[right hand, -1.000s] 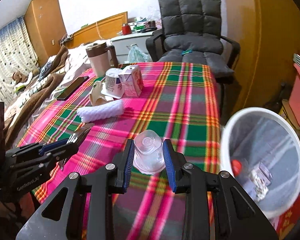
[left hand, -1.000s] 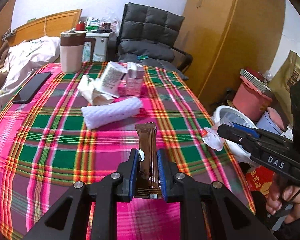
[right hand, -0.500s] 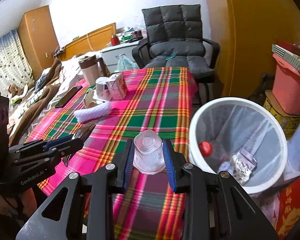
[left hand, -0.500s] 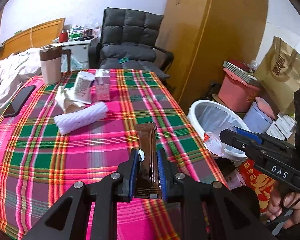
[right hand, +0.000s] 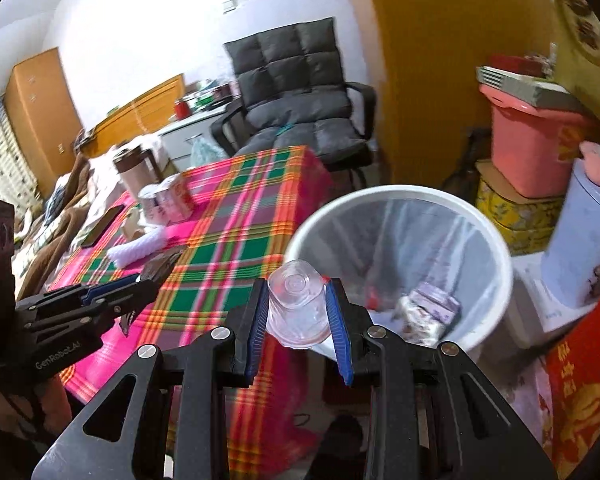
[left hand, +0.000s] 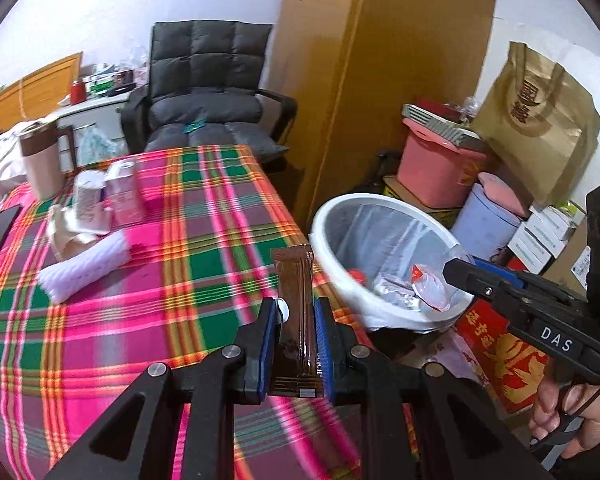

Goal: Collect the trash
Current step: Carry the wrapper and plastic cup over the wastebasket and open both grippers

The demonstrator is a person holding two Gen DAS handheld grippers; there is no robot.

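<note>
I counted two grippers [left hand: 296, 316] [right hand: 300, 312], one wrapper [left hand: 296, 300], one clear cup [right hand: 298, 304], one bin [right hand: 496, 240], two cartons [left hand: 120, 192] [left hand: 88, 200], one jug [left hand: 42, 160], one chair [left hand: 204, 92].

Not much I can actually read here. My right black two-finger gripper [left hand: 458, 270] has "DAS" in white capitals on its side, seen from my left camera. My left black two-finger gripper [right hand: 150, 276] says "GenRobot.AI" in small pale letters along its body, seen from the right camera. The tall gold paper shopping bag [left hand: 540, 120] against the wall carries big dark Chinese characters I can't make out. The red paper with gold characters [left hand: 496, 350] beside the white round plastic bin [left hand: 320, 220] is too blurred to read.
</note>
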